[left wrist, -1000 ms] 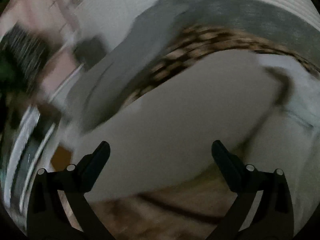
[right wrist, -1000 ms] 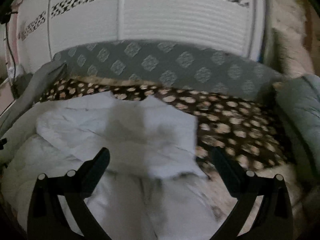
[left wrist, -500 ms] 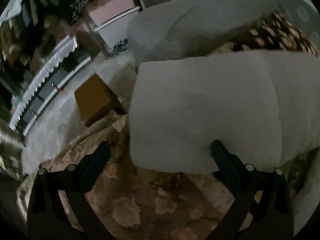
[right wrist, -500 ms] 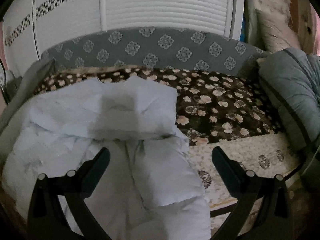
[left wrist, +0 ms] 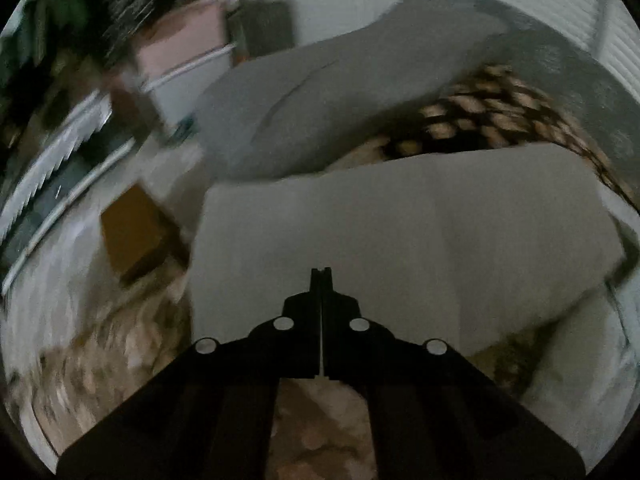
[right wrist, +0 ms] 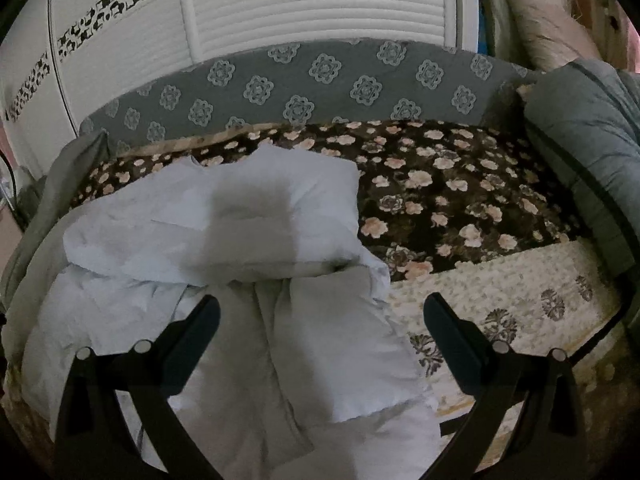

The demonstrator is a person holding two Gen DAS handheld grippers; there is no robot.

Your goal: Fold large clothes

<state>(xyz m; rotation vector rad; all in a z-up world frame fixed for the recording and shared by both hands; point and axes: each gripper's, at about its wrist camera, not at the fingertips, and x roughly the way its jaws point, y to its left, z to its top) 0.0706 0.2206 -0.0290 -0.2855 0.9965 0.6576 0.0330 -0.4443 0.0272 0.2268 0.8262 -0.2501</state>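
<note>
Closed since a half-second ago, the left gripper (left wrist: 321, 274) pinches the pale padded garment's (right wrist: 248, 264) near edge; the empty right gripper (right wrist: 322, 316) gapes above it.

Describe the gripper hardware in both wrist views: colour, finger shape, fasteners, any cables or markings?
Both match. The left gripper and right gripper are matte black, with flat angular fingers tapering forward from wider linkage arms. Each side carries two round silver fasteners. No cables, labels, sleeves or hands are visible.

left tongs (left wrist: 321, 276): fingers pressed together | right tongs (right wrist: 320, 320): fingers spread wide
</note>
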